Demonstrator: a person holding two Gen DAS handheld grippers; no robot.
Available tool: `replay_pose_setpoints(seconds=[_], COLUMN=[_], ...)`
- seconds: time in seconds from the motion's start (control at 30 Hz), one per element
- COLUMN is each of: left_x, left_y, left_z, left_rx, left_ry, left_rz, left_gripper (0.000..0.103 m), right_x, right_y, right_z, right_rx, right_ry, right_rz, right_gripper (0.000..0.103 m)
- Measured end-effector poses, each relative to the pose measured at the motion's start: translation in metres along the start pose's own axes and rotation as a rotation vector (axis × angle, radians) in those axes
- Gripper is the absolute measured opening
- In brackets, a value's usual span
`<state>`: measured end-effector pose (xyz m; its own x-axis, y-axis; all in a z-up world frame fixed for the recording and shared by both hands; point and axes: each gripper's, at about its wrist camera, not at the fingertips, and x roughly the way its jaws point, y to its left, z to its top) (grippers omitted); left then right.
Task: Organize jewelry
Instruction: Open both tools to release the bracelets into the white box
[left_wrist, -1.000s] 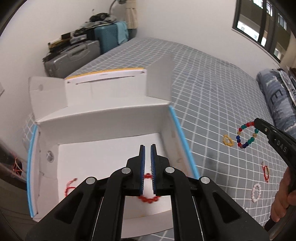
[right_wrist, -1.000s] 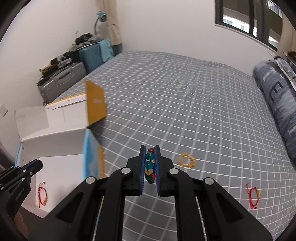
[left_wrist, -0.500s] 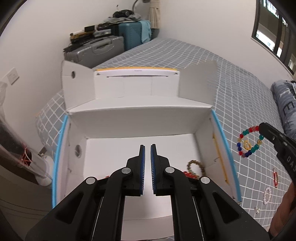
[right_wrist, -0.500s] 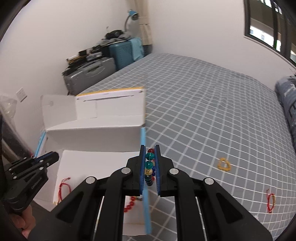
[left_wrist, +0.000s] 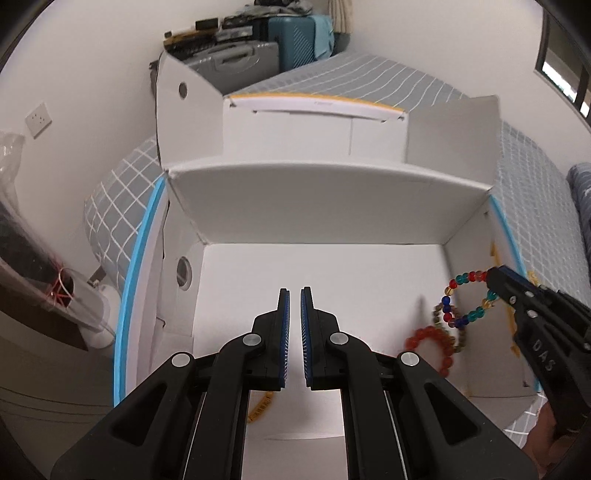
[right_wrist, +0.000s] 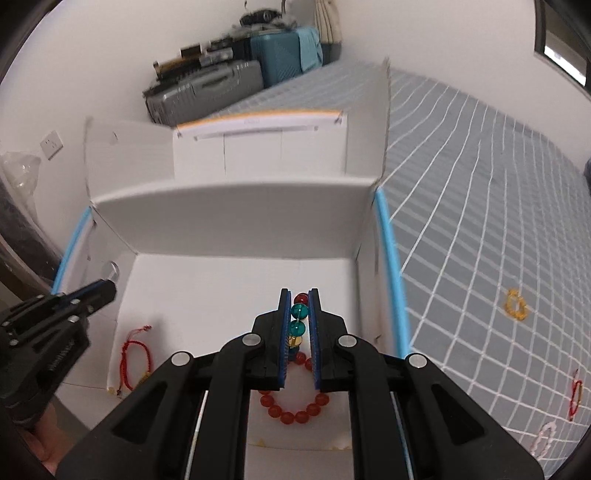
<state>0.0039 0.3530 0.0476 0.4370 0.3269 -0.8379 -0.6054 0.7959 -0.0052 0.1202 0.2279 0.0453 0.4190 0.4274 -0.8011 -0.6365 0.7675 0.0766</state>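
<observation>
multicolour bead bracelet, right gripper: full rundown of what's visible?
The multicolour bead bracelet is a loop of glossy round beads, translucent-looking: red, teal, blue, amber. The right gripper is shut on one stretch of it, beads stacked between the pads; the rest hangs free over the open white box, above the red bead bracelet on the floor.

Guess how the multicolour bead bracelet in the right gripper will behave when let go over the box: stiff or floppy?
Probably floppy: the bead bracelet hangs as a loose loop from the right gripper. Round glossy beads may roll a little and slip between the pads. It likely lands near the red bracelet in the white box and could tangle with it.
</observation>
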Motion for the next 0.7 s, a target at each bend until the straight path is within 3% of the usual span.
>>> replay_pose_setpoints(seconds=[0.23,0.5,0.53,0.6,0.7], left_x=[0.03,0.032,0.031,0.028,0.022], left_y=[0.001,0.007,0.008,0.01,0.011], left_z=[-0.003,-0.003,-0.003,-0.003,-0.002], left_rx=[0.014,-0.015,-0.02,-0.032,-0.04], left_ry=[0.06,0.068,0.069,0.06,0.043], left_rz=[0.025,0.014,0.014,0.015,0.033], left_gripper=[0.006,0.01,0.012,0.027,0.046], right_x=[0.033,0.038,0.037,0.035,0.03], right_y=[0.002,-0.001,0.0,0.001,0.005], right_z=[-0.009,-0.008,-0.008,-0.007,-0.006], right_rx=[0.009,0.017,0.019,0.013,0.008], right_ry=[0.083,0.117,0.114,0.11,0.099], right_rz=[-0.01,-0.008,-0.008,-0.01,0.015], right_gripper=[0.009,0.011,0.011,0.03,0.043])
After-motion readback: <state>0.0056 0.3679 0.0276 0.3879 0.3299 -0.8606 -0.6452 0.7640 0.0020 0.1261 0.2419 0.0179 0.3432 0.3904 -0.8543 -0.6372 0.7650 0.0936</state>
